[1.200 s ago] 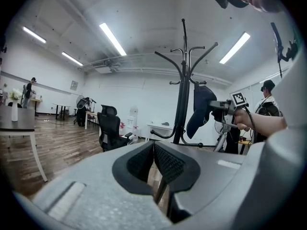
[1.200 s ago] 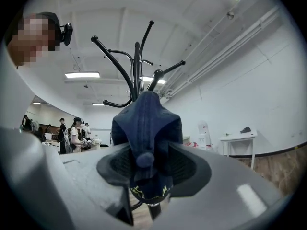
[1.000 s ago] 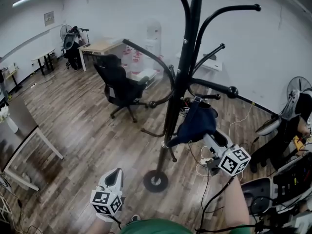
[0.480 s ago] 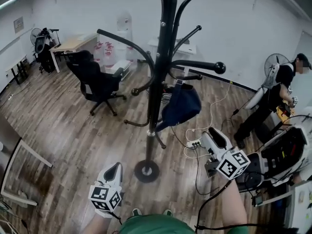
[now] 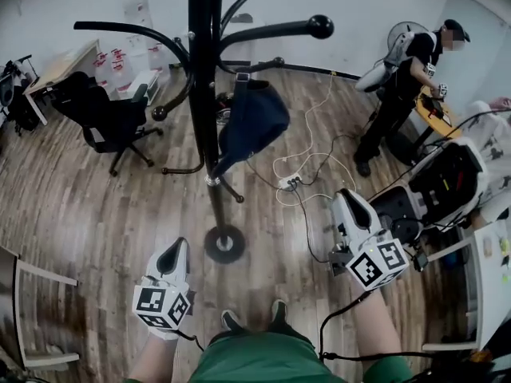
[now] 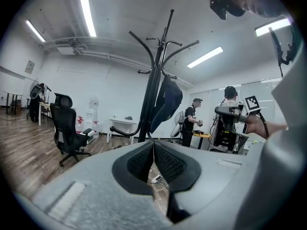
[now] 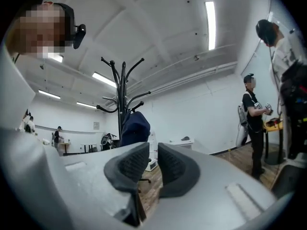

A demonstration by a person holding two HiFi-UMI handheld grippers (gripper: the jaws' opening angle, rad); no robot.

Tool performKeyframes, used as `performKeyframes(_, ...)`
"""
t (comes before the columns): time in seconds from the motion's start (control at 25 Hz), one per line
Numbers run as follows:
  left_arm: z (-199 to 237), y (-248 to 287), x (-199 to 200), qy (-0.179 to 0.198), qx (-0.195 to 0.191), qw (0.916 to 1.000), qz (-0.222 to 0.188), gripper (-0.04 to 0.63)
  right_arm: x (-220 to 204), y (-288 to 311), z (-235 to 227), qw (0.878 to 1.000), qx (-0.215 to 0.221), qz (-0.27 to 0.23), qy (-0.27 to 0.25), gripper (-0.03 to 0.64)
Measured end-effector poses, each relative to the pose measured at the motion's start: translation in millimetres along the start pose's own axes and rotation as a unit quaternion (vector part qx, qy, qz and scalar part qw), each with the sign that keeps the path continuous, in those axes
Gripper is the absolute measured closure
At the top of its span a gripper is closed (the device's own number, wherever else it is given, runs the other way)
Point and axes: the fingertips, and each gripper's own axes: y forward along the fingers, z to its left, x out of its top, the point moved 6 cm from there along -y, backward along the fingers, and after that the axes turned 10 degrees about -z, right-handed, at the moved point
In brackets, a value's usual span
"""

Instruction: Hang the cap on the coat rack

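Observation:
The dark blue cap (image 5: 254,126) hangs from a lower hook of the black coat rack (image 5: 204,94), free of both grippers. My right gripper (image 5: 349,202) is low and to the right of the rack, well away from the cap; its jaws are closing with a narrow gap and nothing between them. Its own view has the cap (image 7: 134,128) and rack (image 7: 123,90) far off beyond the right gripper (image 7: 153,152). The left gripper (image 5: 174,250) hovers near the rack's round base (image 5: 224,243), shut and empty. In the left gripper view the cap (image 6: 165,102) hangs past the left gripper (image 6: 152,147).
A black office chair (image 5: 108,122) stands left of the rack. A power strip with white cables (image 5: 289,182) lies on the wooden floor to the rack's right. A person (image 5: 399,86) stands at the far right beside black equipment (image 5: 443,186). A table frame (image 5: 32,278) is at lower left.
My right gripper has drawn back from the cap toward me and its jaws have narrowed. The cap stays hanging on the rack. The head view has tilted down.

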Motion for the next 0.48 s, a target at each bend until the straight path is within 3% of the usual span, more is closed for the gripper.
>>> performKeyframes(0.48, -42.8, 31.5, 13.3, 0.015, -0.049, 0.9983, -0.028, 0.583, 8.3, -57.9, 7.3, 0.997, -0.061, 0.007, -0.042, 0.612)
